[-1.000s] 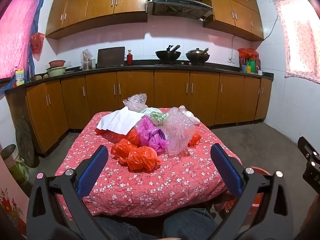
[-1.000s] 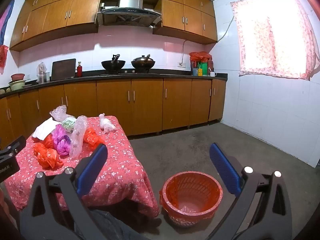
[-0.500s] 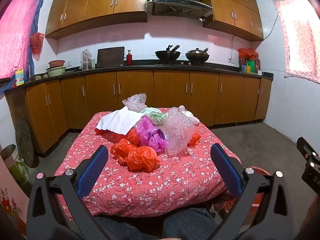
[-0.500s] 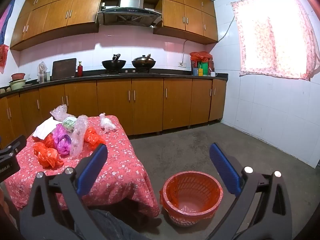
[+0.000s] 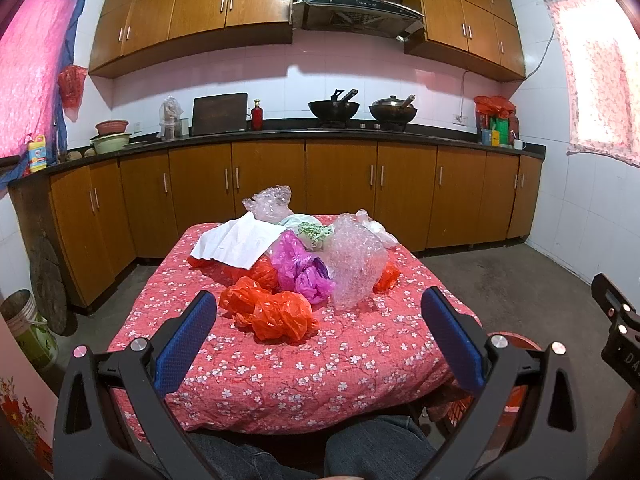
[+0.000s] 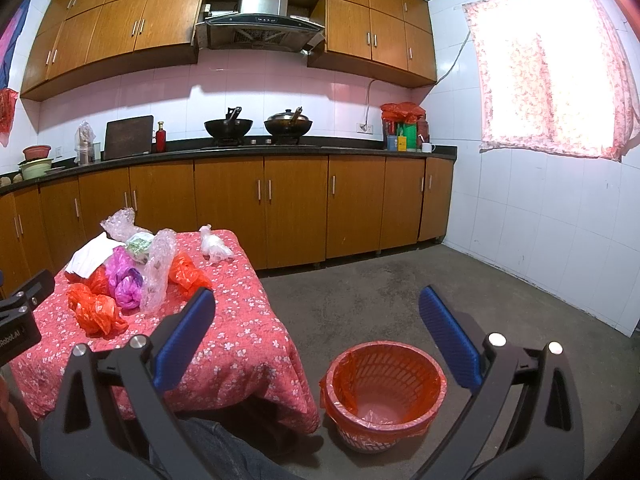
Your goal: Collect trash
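This is a home kitchen. Brown wooden cabinets point(image 5: 340, 184) run along the far wall under a dark worktop point(image 5: 280, 133), with matching cupboards point(image 5: 200, 8) above. A steel range hood point(image 5: 356, 4) hangs over two woks point(image 5: 334, 109) on the hob. White and pink tiles point(image 5: 224, 80) cover the walls. Bowls point(image 5: 112, 138), a red bottle point(image 5: 257, 115) and a mug point(image 5: 519, 144) stand on the worktop. A floral curtain point(image 6: 548, 68) covers the window at right, and the floor point(image 6: 400, 292) is bare concrete.
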